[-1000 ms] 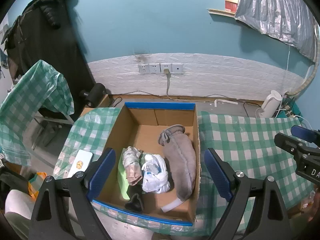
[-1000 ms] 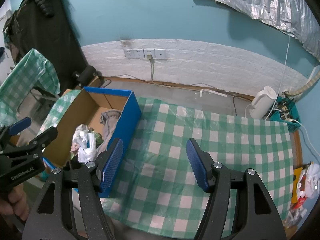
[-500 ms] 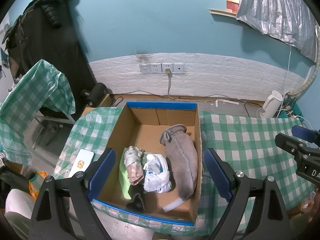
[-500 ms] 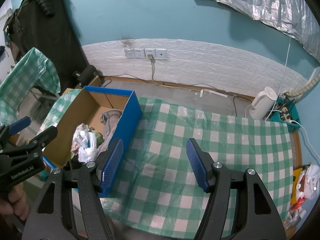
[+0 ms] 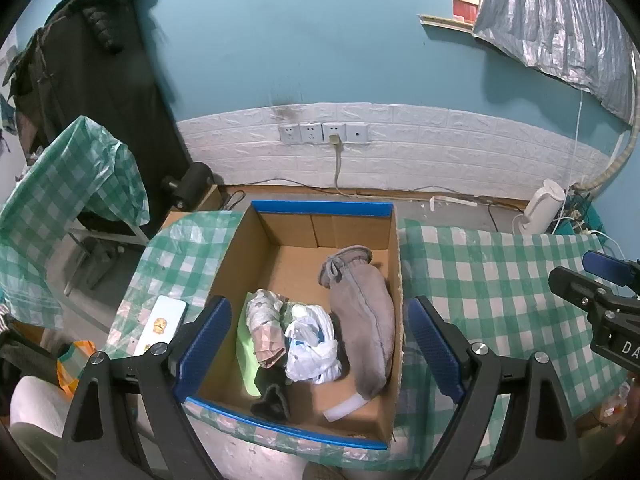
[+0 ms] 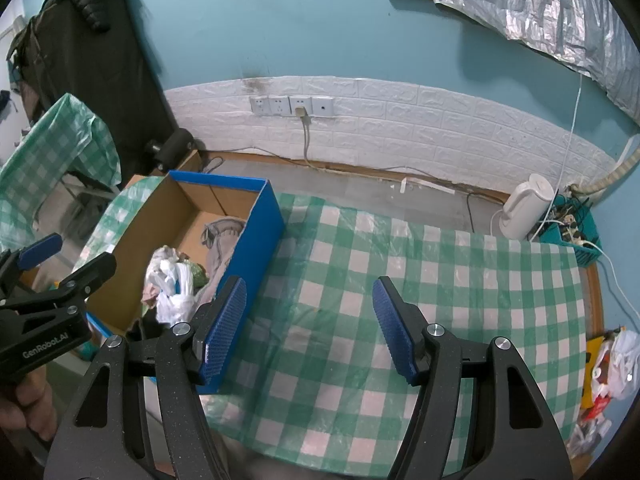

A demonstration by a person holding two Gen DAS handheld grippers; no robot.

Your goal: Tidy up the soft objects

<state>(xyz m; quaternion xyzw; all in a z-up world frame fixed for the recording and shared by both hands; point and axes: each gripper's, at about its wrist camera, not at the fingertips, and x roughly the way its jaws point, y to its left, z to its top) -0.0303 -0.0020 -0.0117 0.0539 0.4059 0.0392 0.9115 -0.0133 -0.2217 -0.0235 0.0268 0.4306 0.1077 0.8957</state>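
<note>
A blue-edged cardboard box [image 5: 324, 209] stands on the green checked table [image 5: 492, 276]; its blue wall shows in the right wrist view [image 6: 262, 236]. Inside lie a grey fuzzy boot [image 5: 366, 320], a white plastic bag [image 5: 310, 344], a rolled patterned cloth [image 5: 266, 328], a green cloth [image 5: 245, 348] and a dark sock [image 5: 272, 402]. My left gripper [image 5: 318, 344] is open and empty, held above the box's near side. My right gripper [image 6: 308, 330] is open and empty above the bare tablecloth, right of the box.
A white phone-like case [image 5: 160, 324] lies on the table left of the box. A white kettle [image 6: 526, 206] and a teal basket of cables [image 6: 572, 232] stand by the wall. A checked-covered chair [image 5: 68, 184] is at left. Bags [image 6: 612, 364] lie at the table's right edge.
Both views have shifted very slightly; the grippers stay open and the things in the box have not moved.
</note>
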